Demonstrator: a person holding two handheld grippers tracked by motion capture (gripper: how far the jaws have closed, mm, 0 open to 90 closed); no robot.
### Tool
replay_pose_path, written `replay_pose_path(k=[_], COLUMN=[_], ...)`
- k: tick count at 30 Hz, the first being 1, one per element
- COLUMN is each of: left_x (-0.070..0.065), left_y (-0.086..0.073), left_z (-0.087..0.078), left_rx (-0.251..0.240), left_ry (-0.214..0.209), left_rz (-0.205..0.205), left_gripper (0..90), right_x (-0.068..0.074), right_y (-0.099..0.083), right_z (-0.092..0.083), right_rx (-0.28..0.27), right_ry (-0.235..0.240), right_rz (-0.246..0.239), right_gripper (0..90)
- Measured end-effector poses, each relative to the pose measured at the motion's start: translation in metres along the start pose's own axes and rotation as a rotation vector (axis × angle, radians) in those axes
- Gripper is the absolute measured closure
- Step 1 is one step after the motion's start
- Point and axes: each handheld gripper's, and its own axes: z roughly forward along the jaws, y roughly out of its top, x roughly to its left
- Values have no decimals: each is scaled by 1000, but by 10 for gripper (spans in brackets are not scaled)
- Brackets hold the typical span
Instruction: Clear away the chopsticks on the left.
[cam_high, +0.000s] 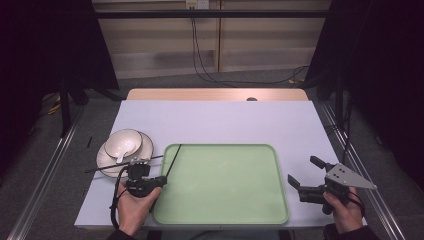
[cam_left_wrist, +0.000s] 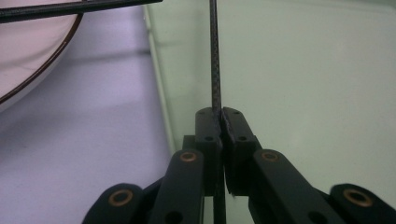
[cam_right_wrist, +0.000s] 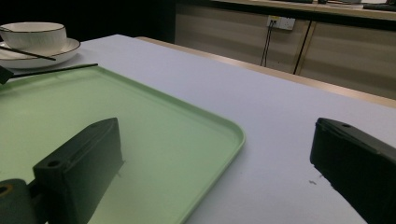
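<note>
Left gripper view looks along a thin black chopstick (cam_left_wrist: 215, 56) pinched between the clenched fingers (cam_left_wrist: 208, 128) of the left gripper (cam_left_wrist: 222, 122), which hold it near one end while the rest runs forward above the left part of a green tray (cam_left_wrist: 303, 70). A second chopstick (cam_high: 112, 167) lies across the rim of a white plate (cam_high: 106, 159) that carries a white bowl (cam_high: 122, 142), just beside the tray's left edge on the desk (cam_high: 225, 120).

The hold looks risky: such a slim rod, caught so near its end, could swivel or slide out if the hand tilts, and its far tip could catch the tray's rim. A swing to the left could knock the resting chopstick or the bowl.

The right gripper (cam_high: 306, 176) hovers with its fingers spread and empty, beyond the tray's right edge.
</note>
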Motion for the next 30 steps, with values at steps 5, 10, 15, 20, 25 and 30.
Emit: replay_pose_path(k=[5, 10, 15, 20, 25, 30], left_x=[-2, -1, 0, -1, 0, 0], left_y=[-2, -2, -2, -3, -3, -3], left_z=[4, 9, 15, 18, 18, 18], left_rx=[8, 2, 32, 34, 36, 33], left_ry=[7, 7, 13, 13, -1, -1], left_rz=[-18, -27, -20, -15, -18, -11], left_gripper=[860, 859, 858, 852, 801, 809], right_x=[1, 1, 1, 1, 1, 1], right_y=[0, 0, 0, 0, 0, 0], right_z=[0, 0, 0, 1, 0, 1], right_rx=[0, 3, 5, 8, 8, 8], right_ry=[-4, -2, -1, 10, 8, 11], right_rz=[-7, -4, -6, -9, -9, -10], right_gripper=[17, 19, 19, 24, 24, 24])
